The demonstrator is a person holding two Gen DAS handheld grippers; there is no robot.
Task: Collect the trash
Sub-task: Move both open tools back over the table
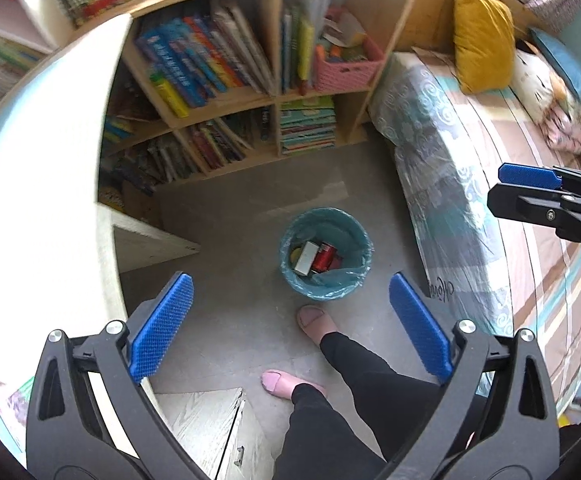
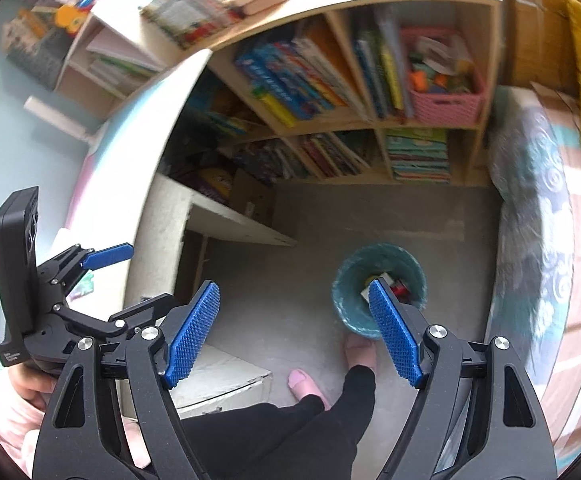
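A small bin with a teal liner (image 1: 326, 254) stands on the grey floor, far below both grippers. Inside lie a white carton (image 1: 305, 258) and a red can (image 1: 323, 258). The bin also shows in the right wrist view (image 2: 354, 280), partly behind a blue pad. My left gripper (image 1: 290, 320) is open and empty, high above the floor, with the bin between its fingers in view. My right gripper (image 2: 294, 332) is open and empty too. The right gripper shows at the right edge of the left wrist view (image 1: 530, 184), over the bed.
A white desk (image 1: 42, 168) is on the left, with its drawer unit (image 1: 210, 420) below. A wooden bookshelf (image 1: 250, 96) full of books stands behind the bin. A bed (image 1: 490, 200) with a yellow cushion (image 1: 482, 52) is on the right. The person's legs and pink slippers (image 1: 286, 384) stand near the bin.
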